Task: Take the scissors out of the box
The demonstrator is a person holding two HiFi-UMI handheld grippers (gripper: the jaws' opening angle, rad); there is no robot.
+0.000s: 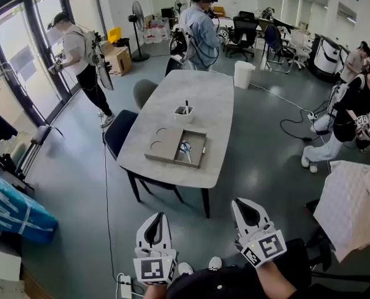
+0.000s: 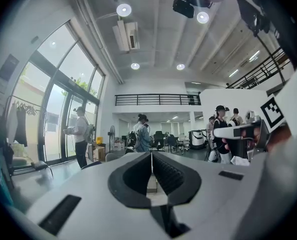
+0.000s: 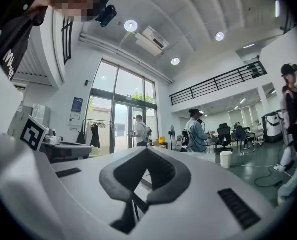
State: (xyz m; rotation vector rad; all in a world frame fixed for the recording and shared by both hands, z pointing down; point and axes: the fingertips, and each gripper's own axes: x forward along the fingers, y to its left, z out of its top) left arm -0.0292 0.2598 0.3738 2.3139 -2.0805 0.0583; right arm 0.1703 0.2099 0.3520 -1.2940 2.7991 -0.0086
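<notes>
The scissors lie in the open tray half of a flat grey-brown box on the surface. They are well apart from both tools: toward 1 o'clock of the left hand-held gripper and toward 11 o'clock of the right hand-held gripper, which are held low, off the surface's near edge. Each hand-held gripper has its jaws pressed together, gripping nothing. The scissors show blue handle loops; their blades are too small to make out. A small white pot stands at 12 o'clock of the box.
</notes>
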